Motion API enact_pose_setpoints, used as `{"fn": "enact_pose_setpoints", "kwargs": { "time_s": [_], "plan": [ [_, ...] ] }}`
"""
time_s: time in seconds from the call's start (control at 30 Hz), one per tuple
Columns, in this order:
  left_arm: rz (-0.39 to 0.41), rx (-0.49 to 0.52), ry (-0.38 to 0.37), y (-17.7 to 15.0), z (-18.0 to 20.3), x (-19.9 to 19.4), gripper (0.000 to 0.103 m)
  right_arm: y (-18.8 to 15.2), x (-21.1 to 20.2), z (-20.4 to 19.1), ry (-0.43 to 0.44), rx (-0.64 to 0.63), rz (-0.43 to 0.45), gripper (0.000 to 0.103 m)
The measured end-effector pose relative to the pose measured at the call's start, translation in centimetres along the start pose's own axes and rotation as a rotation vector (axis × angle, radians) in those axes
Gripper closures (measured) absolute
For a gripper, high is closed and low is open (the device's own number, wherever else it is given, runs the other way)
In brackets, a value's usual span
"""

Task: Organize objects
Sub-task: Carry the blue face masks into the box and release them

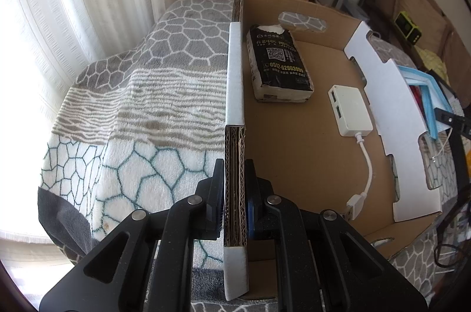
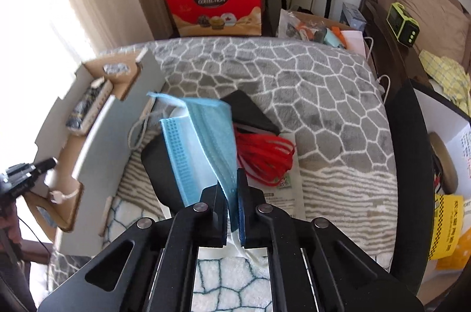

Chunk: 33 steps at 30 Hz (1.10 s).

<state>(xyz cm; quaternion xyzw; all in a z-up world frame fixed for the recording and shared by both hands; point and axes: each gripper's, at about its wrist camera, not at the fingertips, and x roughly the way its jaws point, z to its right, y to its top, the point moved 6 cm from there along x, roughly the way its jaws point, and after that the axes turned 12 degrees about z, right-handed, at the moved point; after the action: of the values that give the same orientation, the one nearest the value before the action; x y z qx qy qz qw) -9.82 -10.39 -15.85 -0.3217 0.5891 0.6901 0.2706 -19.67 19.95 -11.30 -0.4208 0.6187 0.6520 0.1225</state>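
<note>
My left gripper (image 1: 234, 167) is shut on the near wall of a shallow cardboard box (image 1: 234, 70) that rests on a patterned blanket. Inside the box lie a black tissue pack (image 1: 278, 61) and a white USB hub (image 1: 351, 110) with its cable. My right gripper (image 2: 232, 179) is shut on a blue face mask (image 2: 203, 141), which hangs lifted above the blanket just right of the box (image 2: 117, 141). The mask's far end (image 1: 426, 94) shows past the box's right wall. Under the mask lie a black flat object (image 2: 160, 164), a black wallet-like item (image 2: 250, 111) and a red coiled cable (image 2: 265, 153).
The blanket (image 2: 309, 94) covers the whole surface. Red gift boxes (image 2: 215, 2) stand behind it, with a bag of small items (image 2: 312, 29) beside them. A dark chair back (image 2: 409, 164) rises on the right. My left gripper's tip (image 2: 32, 169) shows at the left edge.
</note>
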Motion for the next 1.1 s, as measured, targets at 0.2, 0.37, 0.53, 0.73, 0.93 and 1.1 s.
{"fn": "enact_pose_setpoints", "kwargs": {
  "time_s": [0.2, 0.37, 0.53, 0.73, 0.93, 1.1],
  "plan": [
    [0.000, 0.000, 0.000, 0.0, 0.0, 0.0, 0.093, 2.9, -3.5, 0.0, 0.058, 0.096, 0.107, 0.101],
    [-0.001, -0.001, 0.000, 0.0, 0.0, 0.0, 0.093, 5.5, -6.2, -1.4, 0.098, 0.133, 0.176, 0.101],
    [0.001, -0.001, 0.001, -0.1, -0.2, 0.0, 0.093, 7.2, -6.9, -4.2, 0.173, 0.166, 0.180, 0.101],
    [0.000, 0.000, 0.001, -0.1, -0.2, 0.0, 0.093, 7.2, -4.2, -8.5, 0.246, 0.210, 0.106, 0.101],
    [0.000, -0.002, 0.001, -0.1, -0.2, 0.0, 0.093, 5.7, -0.5, -11.9, 0.275, 0.243, 0.043, 0.101],
    [0.000, -0.003, 0.001, -0.1, -0.2, 0.0, 0.093, 4.2, 2.4, -13.6, 0.219, 0.195, 0.008, 0.099]
  ]
}}
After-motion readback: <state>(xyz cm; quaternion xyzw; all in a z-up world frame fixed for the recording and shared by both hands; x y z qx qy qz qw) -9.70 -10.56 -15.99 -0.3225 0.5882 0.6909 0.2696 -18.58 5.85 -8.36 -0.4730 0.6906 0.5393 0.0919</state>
